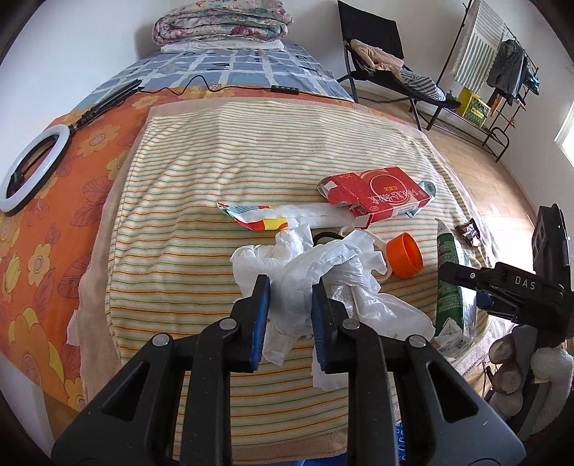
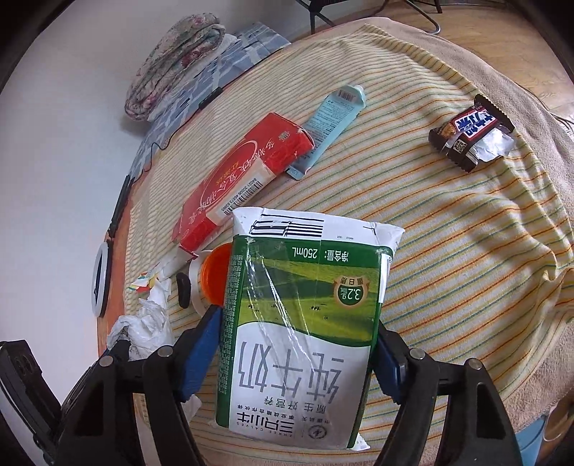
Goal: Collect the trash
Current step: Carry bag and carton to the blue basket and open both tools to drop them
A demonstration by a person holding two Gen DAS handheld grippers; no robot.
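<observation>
Left gripper [image 1: 290, 304] pinches one crumpled white plastic bag [image 1: 315, 272] between its blue pads, near the front edge of the striped towel [image 1: 215, 161]. Right gripper [image 2: 297, 358] clamps one green-and-white milk carton [image 2: 305, 315] by its sides, over the towel's front-right part.

Loose trash count on the towel — one torn red box [image 1: 373, 193], one orange cap [image 1: 407, 255], one colourful wrapper [image 1: 254, 217], one pale blue tube [image 2: 330, 125], one dark candy wrapper [image 2: 470, 132], one small black piece [image 2: 183, 289].

The red box, cap and colourful wrapper sit just behind the bag, close together; the tube touches the box's far end. The candy wrapper lies well apart, near the towel's right edge. Towel's left half and far part are bare — open room there.

Off the towel: one ring light [image 1: 34, 168] on the orange floral sheet [image 1: 53, 222] by the bed's left edge, folded quilt [image 1: 222, 25] at the far end, chair [image 1: 380, 53] and clothes rack [image 1: 502, 71] on the floor beyond the right side.
</observation>
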